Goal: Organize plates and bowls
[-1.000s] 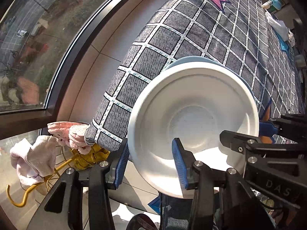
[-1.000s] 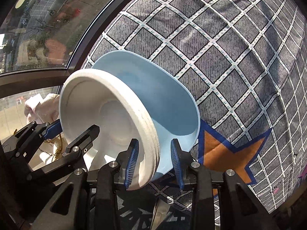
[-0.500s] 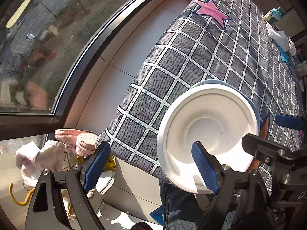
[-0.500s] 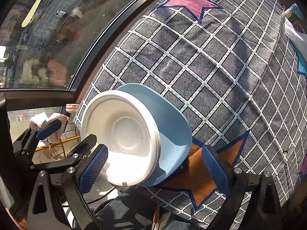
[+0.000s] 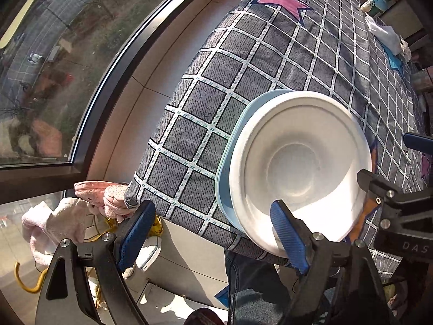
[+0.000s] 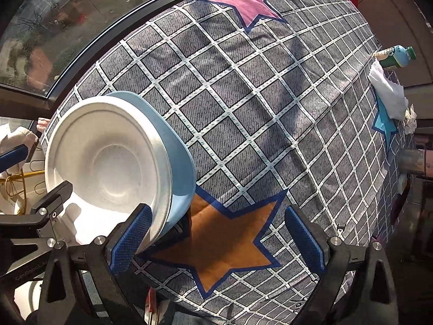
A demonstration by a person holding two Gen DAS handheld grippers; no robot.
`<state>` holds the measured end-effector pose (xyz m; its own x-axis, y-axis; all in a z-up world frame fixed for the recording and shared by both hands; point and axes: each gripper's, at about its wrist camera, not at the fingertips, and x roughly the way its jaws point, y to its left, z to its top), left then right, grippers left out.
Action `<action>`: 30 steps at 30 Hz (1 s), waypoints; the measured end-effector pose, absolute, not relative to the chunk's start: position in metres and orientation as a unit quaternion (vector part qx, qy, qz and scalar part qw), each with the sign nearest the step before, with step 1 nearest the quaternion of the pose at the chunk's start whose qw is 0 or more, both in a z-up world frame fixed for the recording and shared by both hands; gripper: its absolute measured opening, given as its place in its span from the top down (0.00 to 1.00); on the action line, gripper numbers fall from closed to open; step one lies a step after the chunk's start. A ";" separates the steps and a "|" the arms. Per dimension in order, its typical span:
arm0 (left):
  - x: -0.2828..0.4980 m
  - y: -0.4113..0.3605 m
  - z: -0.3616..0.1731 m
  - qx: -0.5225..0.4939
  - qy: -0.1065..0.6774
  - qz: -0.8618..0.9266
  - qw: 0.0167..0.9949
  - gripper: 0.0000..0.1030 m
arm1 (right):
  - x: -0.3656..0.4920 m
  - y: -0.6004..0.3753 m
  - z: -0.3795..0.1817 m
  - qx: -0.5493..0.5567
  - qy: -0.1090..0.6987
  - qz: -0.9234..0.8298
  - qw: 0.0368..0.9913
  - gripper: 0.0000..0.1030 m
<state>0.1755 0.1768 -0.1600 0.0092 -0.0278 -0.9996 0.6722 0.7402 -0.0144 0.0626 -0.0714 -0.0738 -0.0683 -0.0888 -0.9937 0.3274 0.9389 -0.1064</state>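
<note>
Resting near the corner of the checkered cloth [image 6: 257, 103], a white bowl [image 6: 108, 162] sits nested in a light blue plate [image 6: 181, 168]. The left gripper [image 5: 213, 233] and right gripper [image 6: 216, 235] both stand wide, gripping nothing. Only the right view shows the orange star [image 6: 224, 241]; only the left shows pink slippers [image 5: 105, 195].

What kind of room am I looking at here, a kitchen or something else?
Probably a lived-in room in a home, upstairs by a big window that looks down on a street. A checked cloth with stars covers the surface, white bowls are stacked on a blue plate, and laundry lies below.
</note>
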 end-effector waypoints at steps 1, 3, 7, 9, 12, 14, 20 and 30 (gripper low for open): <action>0.175 0.175 -0.159 0.248 0.651 -0.265 0.667 0.14 | 0.061 -0.071 -0.074 0.097 0.712 -0.151 0.679 0.04; 0.174 0.171 -0.155 0.250 0.646 -0.269 0.670 0.14 | 0.056 -0.076 -0.071 0.125 0.705 -0.144 0.683 0.04; 0.171 0.165 -0.145 0.253 0.632 -0.270 0.681 0.14 | 0.051 -0.081 -0.065 0.159 0.696 -0.145 0.685 0.04; 0.170 0.163 -0.140 0.259 0.623 -0.270 0.687 0.14 | 0.047 -0.082 -0.061 0.174 0.690 -0.145 0.688 0.04; 0.166 0.161 -0.132 0.264 0.610 -0.274 0.695 0.13 | 0.044 -0.082 -0.056 0.184 0.682 -0.145 0.693 0.04; 0.163 0.159 -0.130 0.272 0.606 -0.273 0.695 0.12 | 0.042 -0.081 -0.053 0.190 0.677 -0.144 0.696 0.04; 0.161 0.163 -0.130 0.295 0.594 -0.265 0.700 0.00 | 0.034 -0.083 -0.048 0.208 0.666 -0.146 0.701 0.04; 0.156 0.161 -0.123 0.294 0.589 -0.271 0.702 0.00 | 0.040 -0.079 -0.039 0.210 0.649 -0.136 0.718 0.01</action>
